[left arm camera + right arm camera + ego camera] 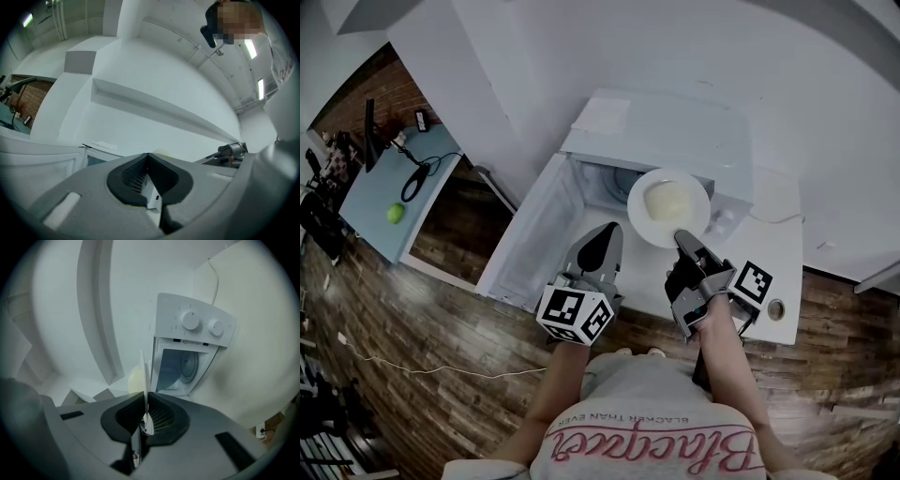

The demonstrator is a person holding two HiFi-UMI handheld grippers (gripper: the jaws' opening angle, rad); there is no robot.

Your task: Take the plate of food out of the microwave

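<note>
Nearest of all is the person's grey shirt (pixel 647 412), with both arms stretched out from it toward the white microwave (pixel 623 131). At the end of the right arm, the right claw (pixel 681 236) has its jaws clamped on the near rim of the white plate (pixel 668 206). The right gripper view shows that rim edge-on, running straight out from between the pads. The plate spreads out beyond the claw's tips, carrying a pale mound of food (pixel 667 199), and it hangs in the air in front of the microwave's face, apparently clear of the cavity (pixel 180 366). Past the plate from this claw sits the control panel with its two knobs (pixel 191 319). The left claw (pixel 609 231) is just beside the right one, level with it and apart from the plate. Its jaws are pressed together with nothing between them, pointing into the open front. Off to the outer side of the left claw, the microwave door (pixel 525 253) stands swung wide.
</note>
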